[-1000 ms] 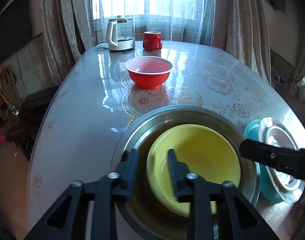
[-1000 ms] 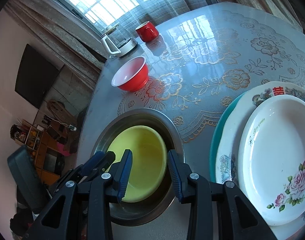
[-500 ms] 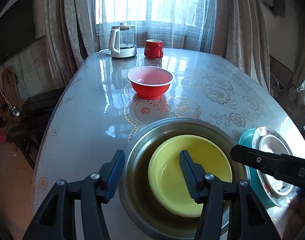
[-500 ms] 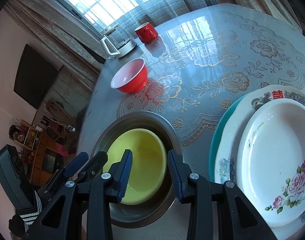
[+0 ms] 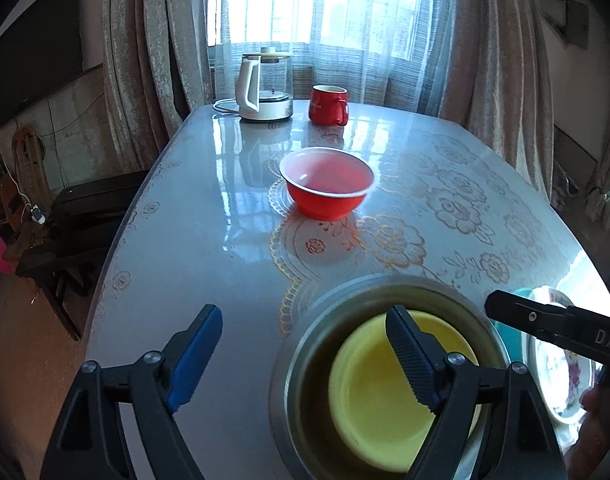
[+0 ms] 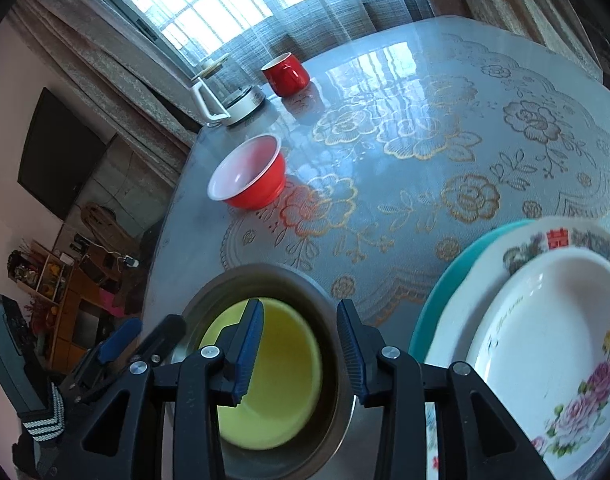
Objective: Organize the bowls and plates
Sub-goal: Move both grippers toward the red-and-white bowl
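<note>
Opening wide and lifting clear now, left gripper (image 5: 301, 354), jaws just spreading off the yellow bowl (image 5: 389, 392), gripping nothing. Sitting nested in the steel bowl (image 5: 301, 360), yellow bowl at five o'clock under the right-hand jaw. Hanging part-open and empty at the steel rim, right gripper (image 6: 299, 350), plate stack (image 6: 545, 340) at three o'clock. Risking a clipped rim and a skidding bowl on this glossy table (image 5: 225, 220) if swinging low toward the red bowl (image 5: 327, 188) at twelve o'clock.
</note>
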`<control>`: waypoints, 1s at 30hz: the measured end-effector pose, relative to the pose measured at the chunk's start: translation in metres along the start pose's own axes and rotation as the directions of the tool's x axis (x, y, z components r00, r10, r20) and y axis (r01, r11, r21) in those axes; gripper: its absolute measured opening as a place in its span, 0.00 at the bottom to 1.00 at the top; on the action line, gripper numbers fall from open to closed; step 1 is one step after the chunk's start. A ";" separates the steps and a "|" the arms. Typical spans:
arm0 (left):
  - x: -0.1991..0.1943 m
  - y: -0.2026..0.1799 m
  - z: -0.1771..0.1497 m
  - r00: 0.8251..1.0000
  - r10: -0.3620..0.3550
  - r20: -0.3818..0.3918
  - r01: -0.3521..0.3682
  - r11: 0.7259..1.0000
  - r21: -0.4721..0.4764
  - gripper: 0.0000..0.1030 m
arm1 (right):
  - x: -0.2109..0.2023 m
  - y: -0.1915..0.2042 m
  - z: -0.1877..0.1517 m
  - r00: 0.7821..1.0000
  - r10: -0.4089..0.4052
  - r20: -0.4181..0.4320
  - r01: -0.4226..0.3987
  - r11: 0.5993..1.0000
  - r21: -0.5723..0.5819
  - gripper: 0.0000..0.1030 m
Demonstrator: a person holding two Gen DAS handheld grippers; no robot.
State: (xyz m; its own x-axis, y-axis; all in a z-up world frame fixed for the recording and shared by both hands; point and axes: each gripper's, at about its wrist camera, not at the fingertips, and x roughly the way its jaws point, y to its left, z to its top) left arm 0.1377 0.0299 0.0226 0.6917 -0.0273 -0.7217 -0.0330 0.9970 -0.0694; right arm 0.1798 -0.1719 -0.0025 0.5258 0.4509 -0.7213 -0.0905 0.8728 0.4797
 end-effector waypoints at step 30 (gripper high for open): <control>0.133 0.076 0.109 0.985 -0.162 -0.064 0.142 0.958 -0.248 0.85 | 0.085 0.016 0.095 0.997 -0.075 -0.035 0.075 0.997 -0.009 0.38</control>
State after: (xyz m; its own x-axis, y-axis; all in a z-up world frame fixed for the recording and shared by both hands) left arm 0.3058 0.1103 -0.0034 0.6406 -0.1932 -0.7432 -0.1120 0.9340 -0.3394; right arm 0.3032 -0.1374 -0.0092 0.5014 0.3904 -0.7721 -0.0587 0.9057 0.4198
